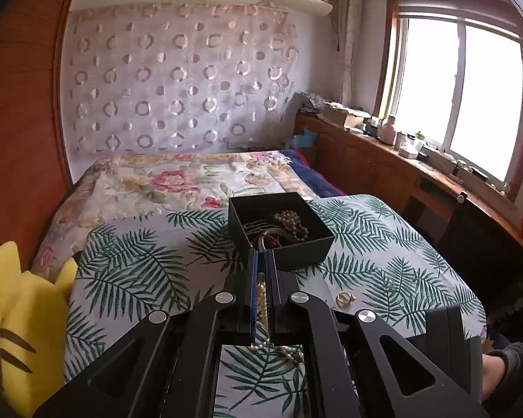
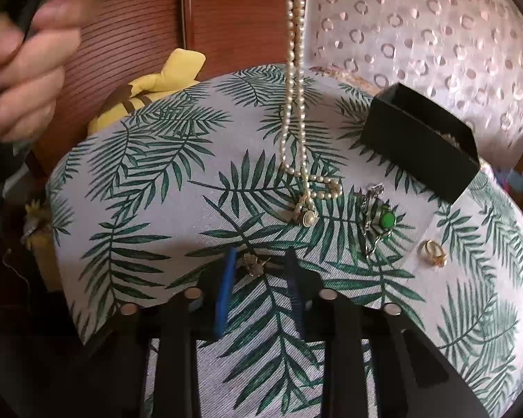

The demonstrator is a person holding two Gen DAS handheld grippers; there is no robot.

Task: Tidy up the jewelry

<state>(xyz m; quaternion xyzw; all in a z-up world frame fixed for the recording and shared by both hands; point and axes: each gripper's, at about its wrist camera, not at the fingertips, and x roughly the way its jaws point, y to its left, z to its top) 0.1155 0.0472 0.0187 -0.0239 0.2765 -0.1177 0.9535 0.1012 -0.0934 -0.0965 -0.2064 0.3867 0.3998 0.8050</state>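
Left wrist view: our left gripper (image 1: pixel 260 271) is clamped on the pearl necklace (image 1: pixel 261 296), lifted just short of the black box (image 1: pixel 296 247), so we judge the step is carrying it in; next, move over the rim and release. Right wrist view: our right gripper (image 2: pixel 261 271) is spread open and empty beside a small earring (image 2: pixel 254 263); the necklace's tail (image 2: pixel 310 188) touches the leaf-print cloth (image 2: pixel 157 191), green ring (image 2: pixel 383 219) and gold ring (image 2: pixel 433 251) wait near the box.

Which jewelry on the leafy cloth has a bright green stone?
The silver piece with the round green stone, lying between the pearl necklace hanging from the left gripper and the plain gold ring. No other piece is green.
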